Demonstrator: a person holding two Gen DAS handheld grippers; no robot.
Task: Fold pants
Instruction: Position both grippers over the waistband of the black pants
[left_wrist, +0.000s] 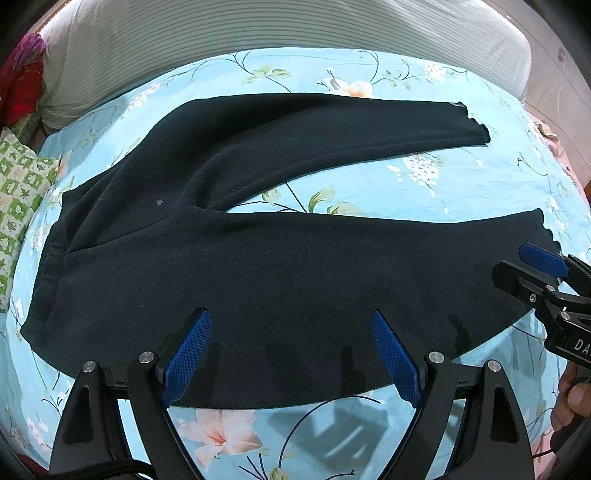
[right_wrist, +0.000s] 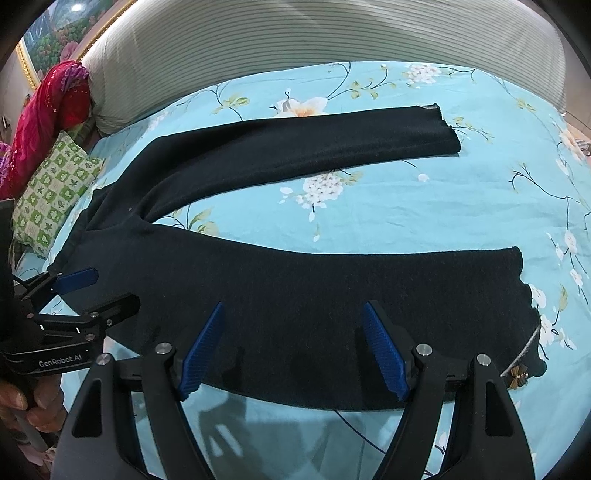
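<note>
Dark navy pants (left_wrist: 280, 266) lie flat on a light blue floral bedsheet (left_wrist: 424, 181), waistband to the left, the two legs spread apart toward the right. They also show in the right wrist view (right_wrist: 295, 295). My left gripper (left_wrist: 291, 321) is open and empty, hovering over the near leg's lower edge close to the waist. My right gripper (right_wrist: 291, 314) is open and empty over the same leg nearer the hem. The right gripper shows at the right edge of the left wrist view (left_wrist: 532, 269). The left gripper shows at the left edge of the right wrist view (right_wrist: 107, 288).
A grey ribbed headboard (right_wrist: 332, 40) runs along the far side of the bed. A green patterned pillow (right_wrist: 51, 192) and red cloth (right_wrist: 48, 110) lie at the left. A small bow ornament (right_wrist: 519, 376) sits at the near hem.
</note>
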